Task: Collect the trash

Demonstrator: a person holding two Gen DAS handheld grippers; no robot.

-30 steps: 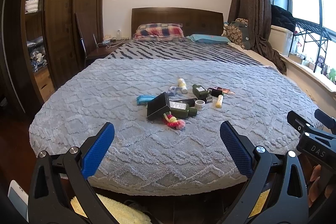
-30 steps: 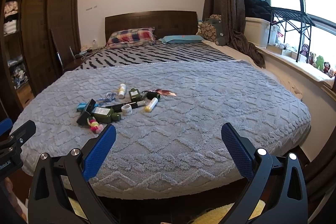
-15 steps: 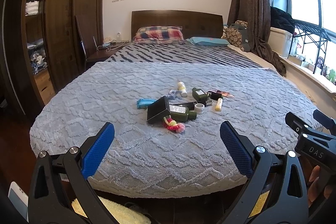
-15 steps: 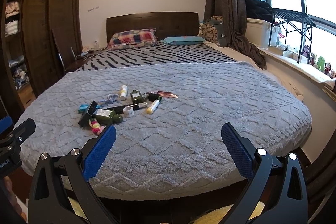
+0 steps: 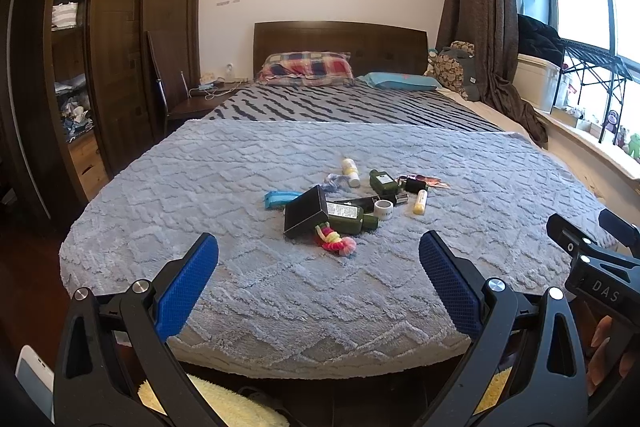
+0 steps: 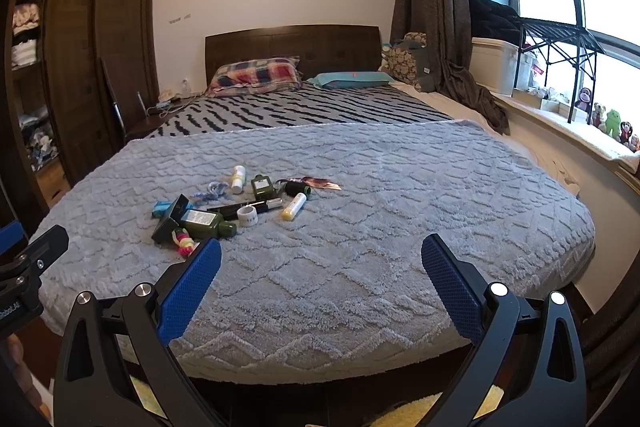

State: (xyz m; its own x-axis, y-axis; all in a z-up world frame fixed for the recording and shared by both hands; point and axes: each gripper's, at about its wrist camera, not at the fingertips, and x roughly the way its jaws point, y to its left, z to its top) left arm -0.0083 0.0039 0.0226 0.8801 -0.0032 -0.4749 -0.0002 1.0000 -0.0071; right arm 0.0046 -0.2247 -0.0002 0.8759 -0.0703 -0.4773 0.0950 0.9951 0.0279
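- Centrally, the clutter to collect lies in one loose cluster on the grey blanket [image 5: 248,183] of the bed, left of middle in the right wrist view and near the middle in the left.
- A black box [image 5: 306,211] leans at the near left of the pile, touching a green bottle [image 5: 349,217] lying on its side; a pink and yellow hair tie [image 5: 335,239] sits just in front of them.
- Behind these are a blue item [image 5: 277,197], a roll of white tape [image 5: 383,208], a dark tube, a small green jar [image 5: 383,181], two pale little bottles [image 5: 420,201], and a reddish wrapper [image 6: 320,183] at the far right edge.
- Which pieces count as trash is a judgement; the wrapper looks the likeliest.
- Left tongs [image 5: 318,281] stand wide apart and hold nothing, hanging over the near edge of the bed.
- Right tongs [image 6: 321,283] are equally spread and bare, beside the left pair and likewise short of the pile.
- Compared with a second ago, the pile sits slightly higher and smaller in both views, so both tongs seem to have drawn back or dropped a little; nothing on the bed has shifted.
- That suggests the collecting has not begun: no item is touched, and a forward reach over the blanket is needed first.
- No bin or bag shows in either view.
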